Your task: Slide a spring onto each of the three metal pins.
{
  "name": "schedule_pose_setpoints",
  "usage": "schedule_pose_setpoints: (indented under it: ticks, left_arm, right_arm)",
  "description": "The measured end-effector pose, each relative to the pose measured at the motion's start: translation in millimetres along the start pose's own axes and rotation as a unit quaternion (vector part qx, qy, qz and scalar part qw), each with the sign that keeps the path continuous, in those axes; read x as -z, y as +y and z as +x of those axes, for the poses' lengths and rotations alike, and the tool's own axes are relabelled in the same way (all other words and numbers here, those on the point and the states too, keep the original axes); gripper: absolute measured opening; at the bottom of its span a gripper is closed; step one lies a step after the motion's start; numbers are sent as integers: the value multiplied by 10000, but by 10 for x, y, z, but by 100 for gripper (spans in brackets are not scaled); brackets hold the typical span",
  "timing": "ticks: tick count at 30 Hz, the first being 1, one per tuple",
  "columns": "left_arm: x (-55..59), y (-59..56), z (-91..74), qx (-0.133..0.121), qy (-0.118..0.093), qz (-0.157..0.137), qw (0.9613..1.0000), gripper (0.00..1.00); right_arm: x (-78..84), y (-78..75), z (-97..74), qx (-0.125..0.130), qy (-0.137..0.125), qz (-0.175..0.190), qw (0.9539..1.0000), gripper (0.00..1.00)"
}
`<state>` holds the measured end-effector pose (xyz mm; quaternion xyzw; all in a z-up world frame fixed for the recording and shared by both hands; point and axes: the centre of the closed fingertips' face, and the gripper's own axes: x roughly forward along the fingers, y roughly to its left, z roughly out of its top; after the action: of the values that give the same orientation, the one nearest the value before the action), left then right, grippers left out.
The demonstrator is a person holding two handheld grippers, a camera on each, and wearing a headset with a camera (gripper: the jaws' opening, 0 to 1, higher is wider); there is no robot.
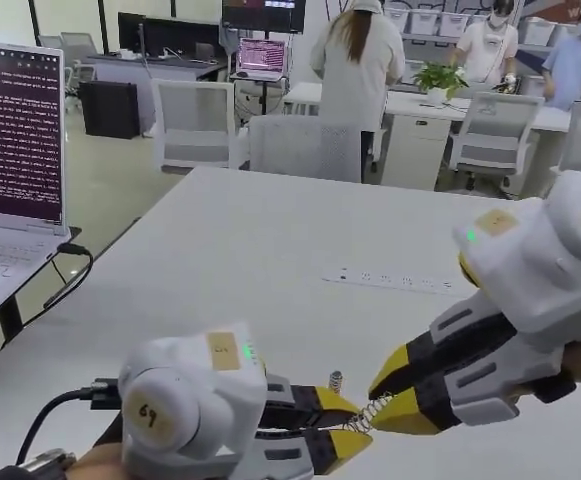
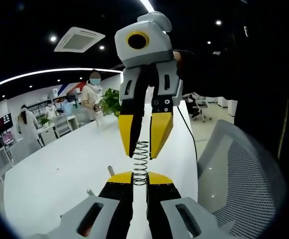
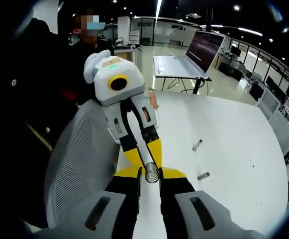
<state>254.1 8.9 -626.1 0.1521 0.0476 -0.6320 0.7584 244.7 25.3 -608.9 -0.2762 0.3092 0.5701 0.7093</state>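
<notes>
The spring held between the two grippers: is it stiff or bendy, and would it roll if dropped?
Probably bendy: the spring is thin wire with open gaps between its coils. Likely very light, being mostly air. Its end looks round, so on the flat table it may well roll.

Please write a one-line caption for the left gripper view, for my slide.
Left gripper and right gripper hold one spring above the white table.
</notes>
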Motion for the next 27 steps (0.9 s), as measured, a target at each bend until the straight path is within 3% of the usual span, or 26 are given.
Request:
schedule_pose_setpoints:
  ticks: [10, 27]
  left_arm:
    - [-25, -4, 10, -3, -86, -99, 9999, 1]
    - [-69, -24, 27, 4, -215, -205, 9996, 2]
  right_arm:
    - [57, -1, 38, -202, 374, -207, 9989, 13]
    - [87, 0, 70, -330, 620, -323, 9970, 8]
